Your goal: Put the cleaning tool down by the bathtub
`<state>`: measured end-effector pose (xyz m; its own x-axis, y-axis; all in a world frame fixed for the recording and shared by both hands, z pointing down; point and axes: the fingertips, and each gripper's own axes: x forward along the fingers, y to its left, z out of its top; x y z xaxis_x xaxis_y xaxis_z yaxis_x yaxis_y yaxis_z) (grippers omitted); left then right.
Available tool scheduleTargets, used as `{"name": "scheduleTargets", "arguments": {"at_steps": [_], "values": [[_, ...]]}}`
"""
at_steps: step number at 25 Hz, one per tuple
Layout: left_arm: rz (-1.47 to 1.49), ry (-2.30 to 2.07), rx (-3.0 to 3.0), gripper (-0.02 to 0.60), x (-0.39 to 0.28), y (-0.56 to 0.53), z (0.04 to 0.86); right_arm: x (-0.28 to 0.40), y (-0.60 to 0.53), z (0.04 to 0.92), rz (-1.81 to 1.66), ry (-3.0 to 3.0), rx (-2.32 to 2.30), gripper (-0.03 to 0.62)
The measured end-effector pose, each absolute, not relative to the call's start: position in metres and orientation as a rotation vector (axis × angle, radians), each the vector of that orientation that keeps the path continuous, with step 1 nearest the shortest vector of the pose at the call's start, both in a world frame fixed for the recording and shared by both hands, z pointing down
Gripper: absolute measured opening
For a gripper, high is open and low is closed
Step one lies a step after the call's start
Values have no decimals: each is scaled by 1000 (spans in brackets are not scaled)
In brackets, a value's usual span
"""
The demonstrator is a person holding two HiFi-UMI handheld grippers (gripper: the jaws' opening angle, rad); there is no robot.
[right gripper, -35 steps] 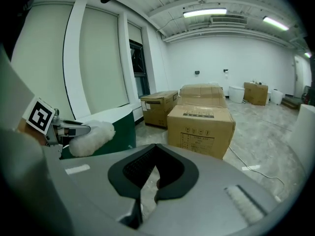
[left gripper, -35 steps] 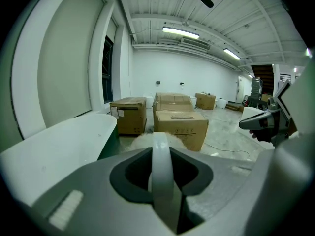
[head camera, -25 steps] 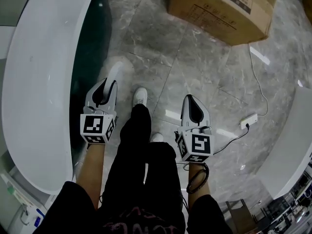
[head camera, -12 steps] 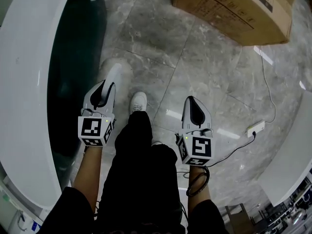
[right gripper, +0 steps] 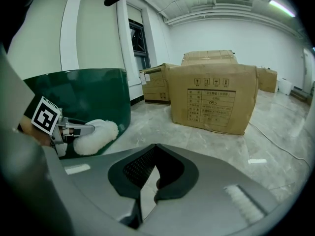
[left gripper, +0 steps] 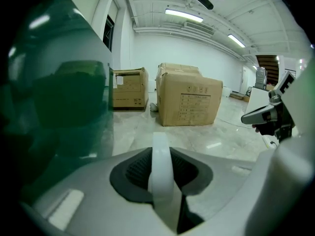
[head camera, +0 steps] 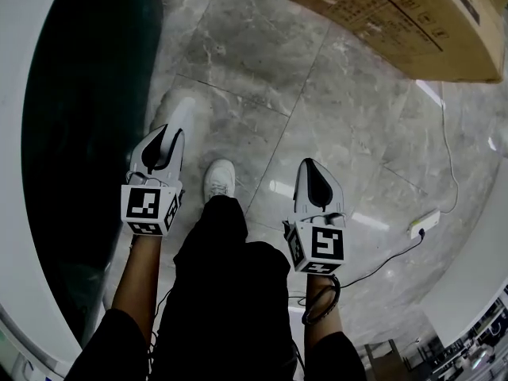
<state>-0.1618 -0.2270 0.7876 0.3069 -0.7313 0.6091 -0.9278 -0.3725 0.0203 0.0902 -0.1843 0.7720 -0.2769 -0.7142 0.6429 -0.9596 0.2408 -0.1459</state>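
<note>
With the left gripper squeezed shut on the cleaning tool, fluffy end just beside the bathtub, go down slowly, lay it on the floor there, then let go.

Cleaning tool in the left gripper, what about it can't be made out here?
- Right gripper view: the fluffy head is small; whether it touches the floor is unclear.
- Left gripper view: only the handle shows; the head lies beyond it, unseen.
- Head view: the left gripper covers the handle; the head is a pale blur.
</note>
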Motion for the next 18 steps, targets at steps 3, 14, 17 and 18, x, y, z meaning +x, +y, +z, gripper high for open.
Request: {"name": "scheduleTargets", "arguments": {"at_steps": [3,14,17,18], "values": [[736,-1482,2217,92,-162,-233,816,93,-184,802,741,-2056,1521,12],[742,-1473,2239,92,-170,-240,900,89,-184,883,771,-2062,1531,12],[749,-1471,2239,92,-171,-239,920,90,-181,903,779,-2054,1527,14],[752,-1471,2238,92,-171,-239,926,90,-180,909,784,-2052,1526,13]]}}
